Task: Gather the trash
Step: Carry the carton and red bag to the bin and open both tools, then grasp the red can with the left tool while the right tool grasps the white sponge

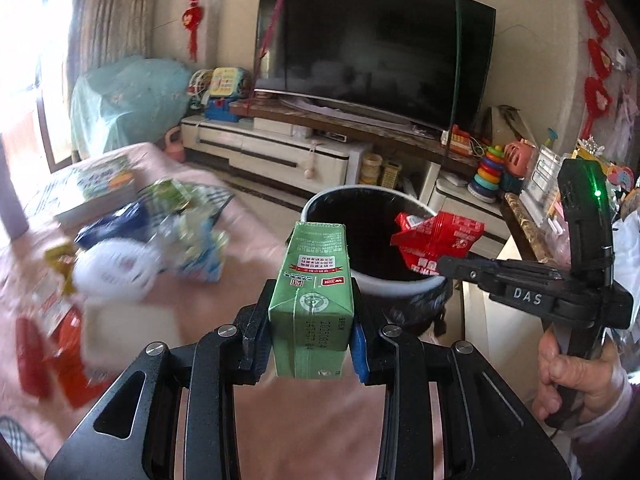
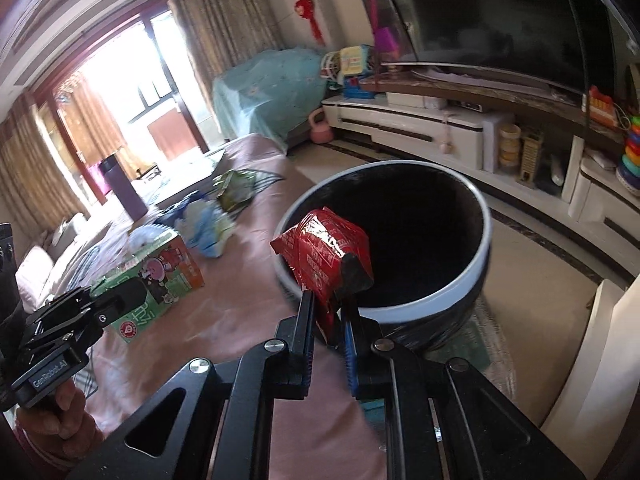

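Green carton [image 1: 311, 304] pinched mid-body by left gripper [image 1: 310, 346], short of bin [image 1: 374, 278]: light, crushable. Red wrapper [image 2: 326, 258], limp, clamped by right gripper [image 2: 326, 334] above bin rim.

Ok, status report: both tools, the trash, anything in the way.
Left tool shut on green rectangular drink carton. Right tool shut on crumpled red foil wrapper, over round black bin. More litter on pink tablecloth. Nothing in the way.
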The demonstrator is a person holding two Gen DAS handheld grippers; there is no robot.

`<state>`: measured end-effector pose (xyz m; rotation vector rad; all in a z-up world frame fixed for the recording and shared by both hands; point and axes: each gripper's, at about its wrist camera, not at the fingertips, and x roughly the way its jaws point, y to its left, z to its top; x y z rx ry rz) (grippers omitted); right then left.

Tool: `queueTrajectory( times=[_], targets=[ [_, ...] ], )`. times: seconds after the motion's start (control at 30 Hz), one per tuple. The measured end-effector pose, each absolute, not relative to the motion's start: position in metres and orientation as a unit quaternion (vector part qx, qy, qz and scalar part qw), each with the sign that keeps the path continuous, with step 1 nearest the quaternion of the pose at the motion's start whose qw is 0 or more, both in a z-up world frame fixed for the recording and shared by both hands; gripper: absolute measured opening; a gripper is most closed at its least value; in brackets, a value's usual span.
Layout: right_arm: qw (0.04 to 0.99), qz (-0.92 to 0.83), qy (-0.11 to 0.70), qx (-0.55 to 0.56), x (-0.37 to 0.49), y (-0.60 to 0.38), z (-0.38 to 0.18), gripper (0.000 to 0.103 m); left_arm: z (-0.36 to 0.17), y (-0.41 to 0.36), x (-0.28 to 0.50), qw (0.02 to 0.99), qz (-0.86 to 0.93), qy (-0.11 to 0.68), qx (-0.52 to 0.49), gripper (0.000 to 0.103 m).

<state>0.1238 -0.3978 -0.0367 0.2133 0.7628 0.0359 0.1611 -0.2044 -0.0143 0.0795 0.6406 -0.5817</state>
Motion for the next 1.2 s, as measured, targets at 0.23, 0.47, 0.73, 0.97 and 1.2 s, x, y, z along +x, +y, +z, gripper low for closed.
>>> queueTrajectory(
  times=[0.23,0.47,0.73,0.97,1.2],
  targets=[
    [0.912,0.008,0.391,0.125,0.147,-0.432,-0.039,0.013,-0.017,-0.246,0.193,0.896,-0.299,0.325,0.043,0.030],
    [0.904,0.002,0.412,0.118,0.169,-0.452,-0.045,0.017,-0.025,-0.276,0.220,0.883,-0.313,0.348,0.042,0.030],
    [0.896,0.008,0.424,0.132,0.182,-0.466,-0.050,0.048,-0.036,-0.284,0.233,0.875,-0.311,0.368,0.034,0.060],
    [0.907,-0.001,0.398,0.137,0.168,-0.458,-0.037,0.067,-0.030,-0.259,0.218,0.886,-0.297,0.355,0.025,0.072],
    [0.919,0.009,0.367,0.142,0.149,-0.429,-0.026,0.083,-0.025,-0.210,0.188,0.899,-0.273,0.344,0.006,0.075]
  ],
)
